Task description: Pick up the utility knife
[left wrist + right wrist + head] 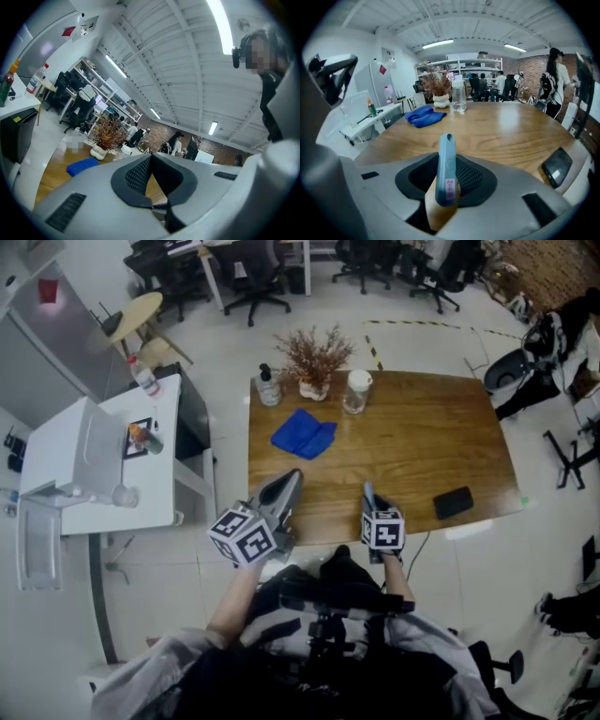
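Taking the person's edge as six o'clock, the rectangular brown wooden table [412, 442] fills the middle of the head view. A white side table [94, 451] stands apart from it out at nine o'clock. At about seven o'clock, over the table's near left corner, the left gripper [289, 480] hangs with its two grey tongs pressed together at the tips and nothing between them. At six o'clock, over the near edge, the right gripper [369, 495] has its tongs pinching the slim blue-grey plastic utility knife [446, 164]. The knife stands nearly upright between the dark ribbed pads, its rounded tip pointing out over the wood. A small pink label sits near its lower end. A bunch of dried reddish-brown twigs in a white lumpy vase [314, 362] stands at eleven o'clock near the far edge. A crumpled blue cloth [303, 435] lies at nine o'clock, near the vase. A clear jar with a white lid [356, 392] stands just to the right of the vase, close to twelve o'clock. A clear pump bottle [269, 387] stands at ten o'clock by the far left corner. A flat black phone [453, 502] lies at four o'clock, well apart from the rest, near the table's edge.
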The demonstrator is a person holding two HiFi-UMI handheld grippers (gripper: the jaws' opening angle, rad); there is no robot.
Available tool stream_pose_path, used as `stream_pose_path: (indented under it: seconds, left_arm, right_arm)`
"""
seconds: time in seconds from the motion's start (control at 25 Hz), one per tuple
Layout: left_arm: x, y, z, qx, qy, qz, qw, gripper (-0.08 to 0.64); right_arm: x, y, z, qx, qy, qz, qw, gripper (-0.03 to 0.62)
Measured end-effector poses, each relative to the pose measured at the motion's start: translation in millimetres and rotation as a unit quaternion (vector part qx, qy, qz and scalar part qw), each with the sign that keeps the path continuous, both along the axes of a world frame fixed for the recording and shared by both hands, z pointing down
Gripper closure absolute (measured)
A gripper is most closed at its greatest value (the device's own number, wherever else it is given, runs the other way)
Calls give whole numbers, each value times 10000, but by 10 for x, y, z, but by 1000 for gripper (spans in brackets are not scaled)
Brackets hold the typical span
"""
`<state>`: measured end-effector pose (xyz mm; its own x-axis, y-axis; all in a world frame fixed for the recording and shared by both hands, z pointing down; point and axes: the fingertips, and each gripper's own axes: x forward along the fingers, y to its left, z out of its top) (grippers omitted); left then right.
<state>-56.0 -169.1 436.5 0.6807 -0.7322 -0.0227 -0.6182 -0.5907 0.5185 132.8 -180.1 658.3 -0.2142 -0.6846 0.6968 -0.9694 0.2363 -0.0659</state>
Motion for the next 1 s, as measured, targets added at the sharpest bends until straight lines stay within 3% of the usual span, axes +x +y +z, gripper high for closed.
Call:
stream_pose_path:
  seconds: [0.32, 0.52, 0.6, 0.72, 0.84, 0.92, 1.0]
  left_arm:
    - [-9, 31, 90, -109, -80, -79, 9999, 558]
    - [-18, 32, 132, -128, -78, -94, 9998, 558]
    - [-15, 41, 141, -133, -84, -73, 9999, 558]
    - [-31, 52, 147, -170, -117, -75, 9998, 558]
    - [-40, 59, 134, -171, -132, -65, 9997, 558]
    - [-44, 66, 129, -149, -136, -43, 9998, 558]
    - [-49, 73, 137, -146, -152, -20, 9998, 558]
  right_arm:
    - [-29, 23, 383, -582, 952, -409, 9929, 463]
    - [-81, 36, 478, -787, 978, -509, 9908, 457]
    - [-89, 26, 439, -762, 926, -480, 9916, 419]
    - [-97, -12, 305, -566, 705, -326, 9954, 410]
    - [-79, -78, -54, -70, 221, -32, 9997, 410]
    - [-82, -101, -408, 371, -481, 224, 9979, 410]
    - [-121, -79, -799, 756, -1339, 391, 9873, 411]
